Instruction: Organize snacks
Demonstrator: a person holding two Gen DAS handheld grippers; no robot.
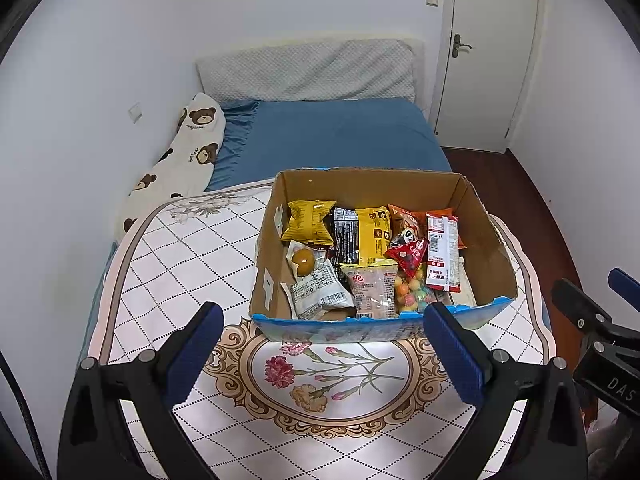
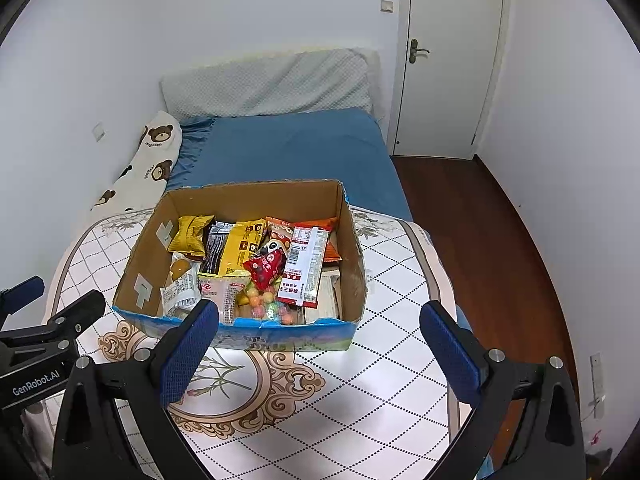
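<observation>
Snacks (image 1: 372, 264) in centre-frame box (image 1: 492, 256): light, crinkly, slippery, best pinched at sealed edges; left tool (image 1: 320, 356) and right tool (image 2: 316, 354) wide open, empty.

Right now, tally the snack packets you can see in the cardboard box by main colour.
Yellow packets: 2
Red triangular packet: 1
Red and white packet: 1
Orange packet: 1
Clear or white packets: 3
Total: 8, all inside the cardboard box; more may lie hidden underneath.
</observation>
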